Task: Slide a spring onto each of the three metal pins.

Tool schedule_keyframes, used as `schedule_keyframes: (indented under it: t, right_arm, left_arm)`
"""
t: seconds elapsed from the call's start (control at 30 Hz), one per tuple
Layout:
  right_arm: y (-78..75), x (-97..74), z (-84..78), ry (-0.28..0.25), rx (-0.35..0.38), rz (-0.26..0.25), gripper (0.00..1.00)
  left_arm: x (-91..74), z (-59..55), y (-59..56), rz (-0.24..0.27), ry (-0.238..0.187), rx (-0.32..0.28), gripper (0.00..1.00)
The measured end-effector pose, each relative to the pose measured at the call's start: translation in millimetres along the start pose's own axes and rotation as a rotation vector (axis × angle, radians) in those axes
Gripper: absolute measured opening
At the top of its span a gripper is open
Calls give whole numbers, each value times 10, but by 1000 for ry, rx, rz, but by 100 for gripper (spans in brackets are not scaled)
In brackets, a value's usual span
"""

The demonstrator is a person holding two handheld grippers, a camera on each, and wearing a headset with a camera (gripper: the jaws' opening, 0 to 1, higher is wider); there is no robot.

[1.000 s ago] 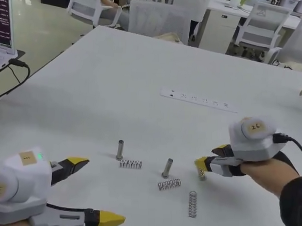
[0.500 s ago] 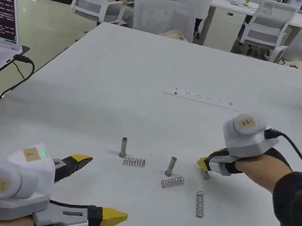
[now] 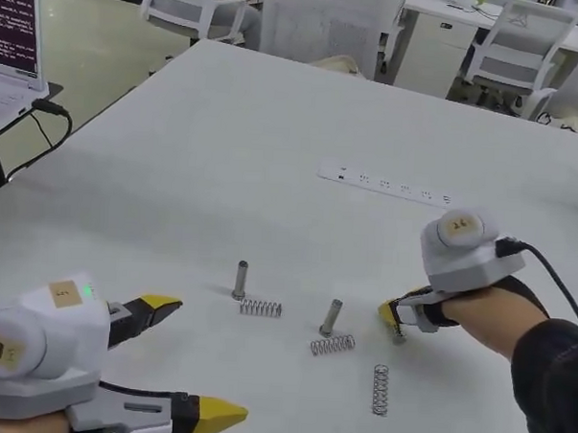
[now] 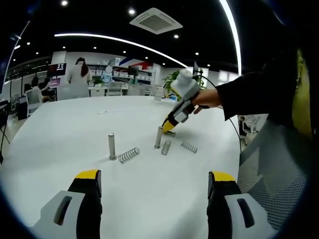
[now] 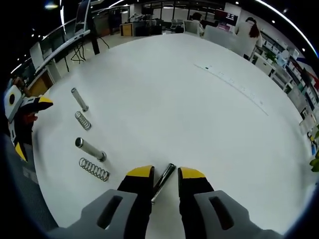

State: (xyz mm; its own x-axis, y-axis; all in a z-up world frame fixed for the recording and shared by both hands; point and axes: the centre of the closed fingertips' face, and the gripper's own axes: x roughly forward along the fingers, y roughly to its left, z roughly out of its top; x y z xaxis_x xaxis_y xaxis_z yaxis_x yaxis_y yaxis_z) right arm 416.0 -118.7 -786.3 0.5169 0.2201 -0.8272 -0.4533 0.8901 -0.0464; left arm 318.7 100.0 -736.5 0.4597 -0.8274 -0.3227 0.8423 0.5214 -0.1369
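- Head view: left gripper (image 3: 192, 361) is at lower left of the frame, jaws spread wide w/ nothing btwn them, over the white desk (image 3: 224, 156).
- Over at right of centre, the right gripper (image 3: 397, 319) points its yellow tips down at the desk, w/ the third pin (image 3: 399, 334) right at the tips.
- Right gripper view: jaws are narrowed w/ that third pin slanting btwn them. It looks to be against one jaw w/ a small gap on the other side, so can't tell if it's actually clamped.
- The other 2 pins stand upright and bare: far pin (image 3: 240, 279) left of centre, middle pin (image 3: 332, 317) abt centre.
- 3 springs lie flat on the desk: first spring (image 3: 260, 308) just beside the far pin, second spring (image 3: 332, 345) just below the middle pin, third spring (image 3: 379, 388) lower right, below the right gripper.
- Left gripper view: the upright pins and springs sit mid-frame, right gripper coming in from the right behind them.
- Bkgd stuff: power strip (image 3: 386, 185) upper right of centre on the desk, laptop (image 3: 11, 32) at the upper left edge, office chairs (image 3: 316, 26) along the top.
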Motion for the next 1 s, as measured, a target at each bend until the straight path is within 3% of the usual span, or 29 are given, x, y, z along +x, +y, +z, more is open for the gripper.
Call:
schedule_keyframes:
  t: [0.63,0.77,1.0]
  right_arm:
    - [14,70,-71,91,54,-15,11]
    - [-11,69,-56,91,62,-23,10]
    - [11,77,-55,138,28,-50,9]
  left_arm:
    - [-3,-29,-13,-6,8,-1,84]
    - [-14,-44,-14,-4,9,-5,84]
    - [-15,-52,-24,-5,13,-2,84]
